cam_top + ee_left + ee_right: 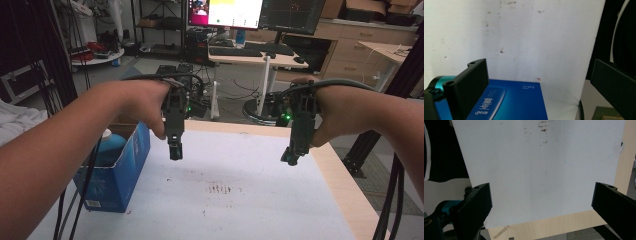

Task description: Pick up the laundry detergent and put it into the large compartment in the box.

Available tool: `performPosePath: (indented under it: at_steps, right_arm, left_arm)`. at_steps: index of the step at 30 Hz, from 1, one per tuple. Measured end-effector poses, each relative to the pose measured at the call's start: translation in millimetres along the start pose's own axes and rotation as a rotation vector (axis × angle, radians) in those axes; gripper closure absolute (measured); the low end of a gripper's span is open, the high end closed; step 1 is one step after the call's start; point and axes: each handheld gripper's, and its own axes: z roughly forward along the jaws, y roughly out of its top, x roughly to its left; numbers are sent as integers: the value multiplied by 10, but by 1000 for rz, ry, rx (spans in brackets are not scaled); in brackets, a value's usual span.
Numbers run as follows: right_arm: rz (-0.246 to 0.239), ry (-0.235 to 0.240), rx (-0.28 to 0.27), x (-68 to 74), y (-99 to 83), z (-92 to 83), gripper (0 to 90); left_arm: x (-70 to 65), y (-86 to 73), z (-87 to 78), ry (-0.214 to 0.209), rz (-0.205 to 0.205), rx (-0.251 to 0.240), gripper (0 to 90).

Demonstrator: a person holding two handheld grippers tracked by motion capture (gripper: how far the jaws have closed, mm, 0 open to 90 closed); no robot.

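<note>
Two hands hold my grippers in the air over a white tabletop with a wooden rim. My left gripper hangs jaws-down near the table's far left, open and empty; in the left gripper view its jaws stand wide apart above a blue carton. Over the far right edge my right gripper is open too, and nothing lies between its jaws but the white surface.
The open blue carton stands at the table's left edge with a blue, white-capped bottle inside. Brown stains mark the table's middle. Cables trail down at both sides. A desk with monitors stands beyond the table.
</note>
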Motion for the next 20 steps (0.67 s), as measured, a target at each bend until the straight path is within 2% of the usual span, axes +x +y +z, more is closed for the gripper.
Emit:
performPosePath:
  at_steps: [6,20]
  right_arm:
    - [10,4,7,-5,-15,31,20]
    - [1,4,4,-10,24,42,20]
  left_arm:
    - [31,-1,42,-8,-2,28,16]
    - [33,-28,53,10,-8,36,16]
